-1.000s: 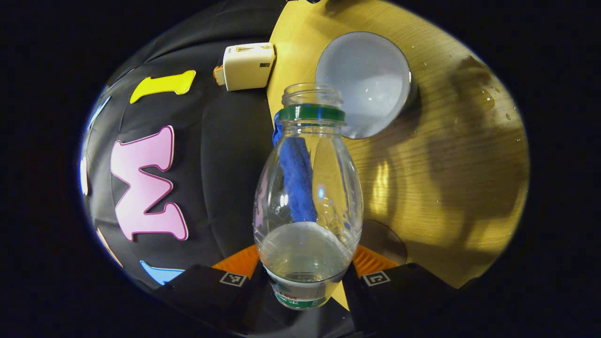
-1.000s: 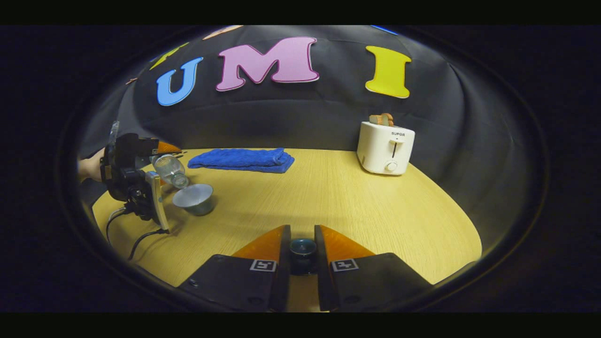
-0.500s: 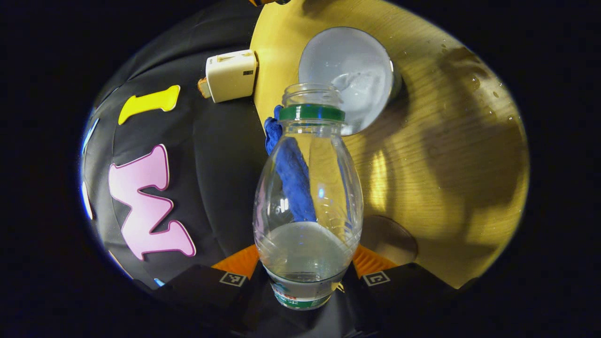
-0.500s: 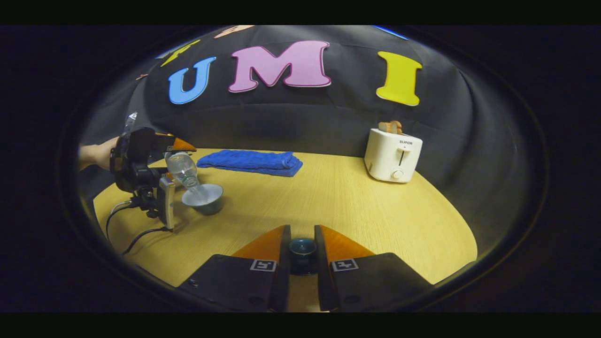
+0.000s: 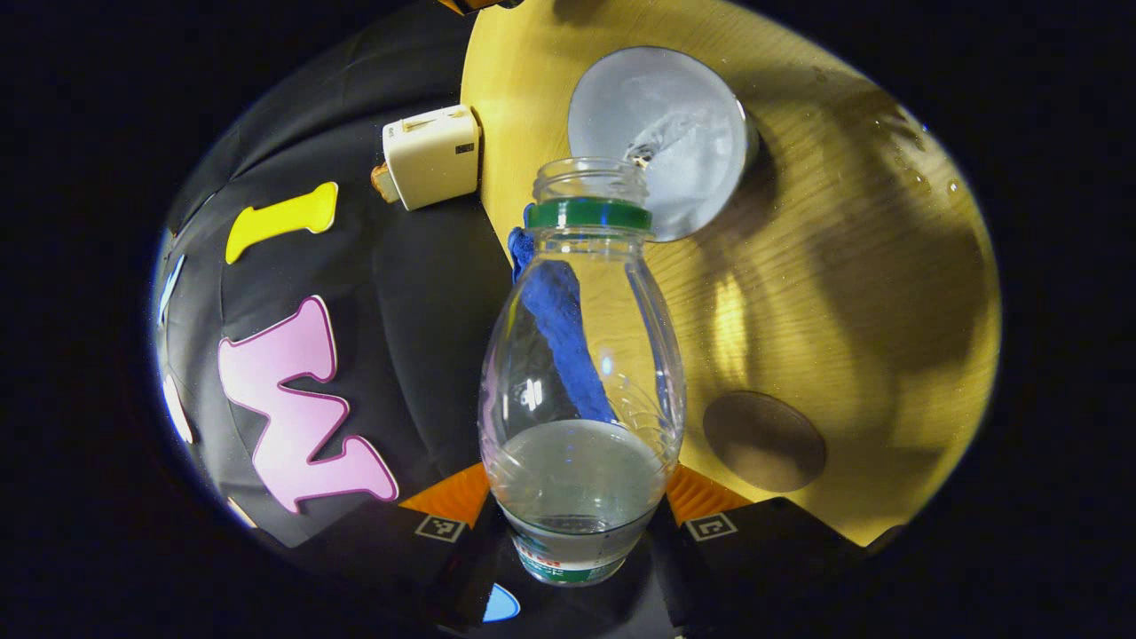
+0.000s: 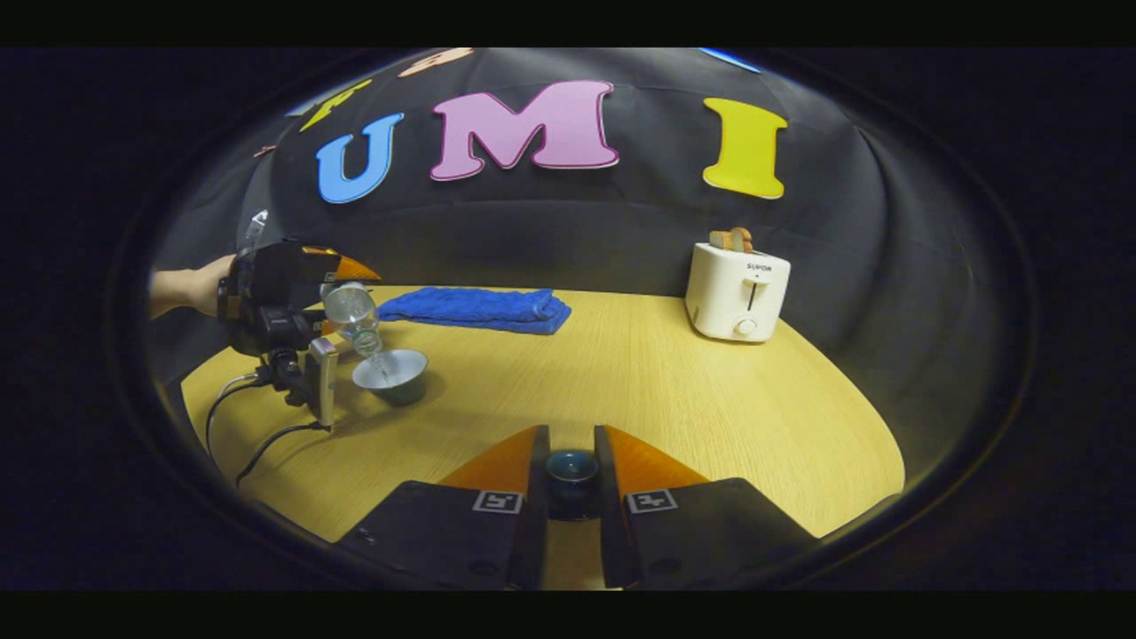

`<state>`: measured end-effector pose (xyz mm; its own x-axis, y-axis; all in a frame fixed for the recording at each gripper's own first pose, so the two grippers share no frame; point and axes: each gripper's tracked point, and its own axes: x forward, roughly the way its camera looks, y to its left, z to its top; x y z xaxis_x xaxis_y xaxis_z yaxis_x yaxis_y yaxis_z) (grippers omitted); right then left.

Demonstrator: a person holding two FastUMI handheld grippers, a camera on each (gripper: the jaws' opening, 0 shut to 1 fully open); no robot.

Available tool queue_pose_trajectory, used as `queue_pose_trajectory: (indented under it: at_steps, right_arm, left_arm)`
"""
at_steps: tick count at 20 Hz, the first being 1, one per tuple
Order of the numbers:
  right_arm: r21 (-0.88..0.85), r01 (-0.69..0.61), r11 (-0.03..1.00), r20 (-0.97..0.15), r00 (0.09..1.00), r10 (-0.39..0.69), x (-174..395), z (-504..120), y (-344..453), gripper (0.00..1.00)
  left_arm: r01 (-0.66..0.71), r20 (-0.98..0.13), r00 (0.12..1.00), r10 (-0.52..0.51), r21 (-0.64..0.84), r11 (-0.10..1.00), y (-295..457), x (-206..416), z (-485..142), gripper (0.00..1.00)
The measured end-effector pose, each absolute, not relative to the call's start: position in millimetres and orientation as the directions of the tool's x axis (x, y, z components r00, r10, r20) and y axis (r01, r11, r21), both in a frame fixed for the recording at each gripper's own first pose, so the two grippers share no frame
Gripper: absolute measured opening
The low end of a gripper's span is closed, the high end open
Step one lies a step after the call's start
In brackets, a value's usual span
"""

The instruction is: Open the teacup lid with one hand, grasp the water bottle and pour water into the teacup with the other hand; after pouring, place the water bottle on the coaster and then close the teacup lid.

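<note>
My left gripper (image 5: pixel 577 497) is shut on a clear water bottle (image 5: pixel 581 355) with a green neck ring and no cap. The bottle is tipped, its mouth over the open grey teacup (image 5: pixel 683 98). A thin stream of water falls into the cup. A round brown coaster (image 5: pixel 763 441) lies on the table beside the bottle. In the right gripper view, my right gripper (image 6: pixel 571 448) is shut on the dark teacup lid (image 6: pixel 572 470), held just above the table. Far left there, the tilted bottle (image 6: pixel 349 309) pours into the teacup (image 6: pixel 390 374).
A white toaster (image 6: pixel 737 291) with bread in it stands at the back right of the wooden table (image 6: pixel 639 382). A folded blue towel (image 6: pixel 475 307) lies at the back. Cables (image 6: pixel 257 444) trail from the left gripper, held by a person's hand (image 6: pixel 182 288).
The bottle has tipped further over the teacup and water now streams into it. The coaster has come into fuller view. My right gripper holds the lid almost still.
</note>
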<state>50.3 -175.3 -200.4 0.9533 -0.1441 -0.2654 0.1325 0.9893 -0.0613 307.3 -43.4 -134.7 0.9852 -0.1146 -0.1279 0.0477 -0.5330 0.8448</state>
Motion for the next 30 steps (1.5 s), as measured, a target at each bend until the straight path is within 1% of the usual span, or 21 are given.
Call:
queue_pose_trajectory:
  at_steps: [3, 5, 7, 8, 18, 20, 22, 23, 24, 30]
  right_arm:
    - [-0.054, 0.128, 0.990, -0.261, 0.956, -0.138, 50, -199, -172, 0.28]
    - [-0.051, 0.124, 0.991, -0.260, 0.956, -0.133, 49, -200, -169, 0.28]
    - [-0.048, 0.120, 0.992, -0.259, 0.957, -0.128, 49, -200, -165, 0.32]
    - [-0.047, 0.119, 0.992, -0.259, 0.958, -0.127, 50, -199, -164, 0.28]
    - [-0.019, 0.114, 0.993, -0.262, 0.958, -0.115, 50, -197, -157, 0.28]
    - [-0.017, 0.127, 0.992, -0.276, 0.953, -0.127, 48, -200, -157, 0.28]
    - [0.027, 0.119, 0.993, -0.284, 0.953, -0.106, 47, -202, -147, 0.28]
    - [0.035, 0.117, 0.993, -0.286, 0.953, -0.102, 47, -201, -144, 0.23]
    - [0.030, 0.113, 0.993, -0.285, 0.953, -0.100, 46, -201, -141, 0.28]
    - [0.037, 0.106, 0.994, -0.296, 0.951, -0.090, 44, -201, -136, 0.28]
  left_arm:
    - [0.044, -0.119, 0.988, -0.098, 0.827, -0.561, -40, 309, -132, 0.75]
    - [0.027, -0.111, 0.988, -0.111, 0.816, -0.577, -43, 307, -131, 0.75]
    - [0.013, -0.104, 0.987, -0.122, 0.811, -0.585, -43, 307, -132, 0.75]
    - [0.005, -0.099, 0.987, -0.125, 0.805, -0.593, -43, 306, -133, 0.74]
    - [-0.071, -0.076, 0.979, -0.189, 0.741, -0.668, -54, 298, -136, 0.75]
    - [-0.086, -0.073, 0.977, -0.201, 0.729, -0.679, -54, 296, -132, 0.75]
    - [-0.107, -0.075, 0.971, -0.227, 0.710, -0.696, -56, 292, -136, 0.75]
    - [-0.121, -0.075, 0.968, -0.238, 0.694, -0.709, -56, 290, -137, 0.75]
    - [-0.131, -0.073, 0.967, -0.244, 0.678, -0.723, -55, 287, -139, 0.75]
    - [-0.156, -0.066, 0.964, -0.257, 0.643, -0.750, -50, 280, -142, 0.75]
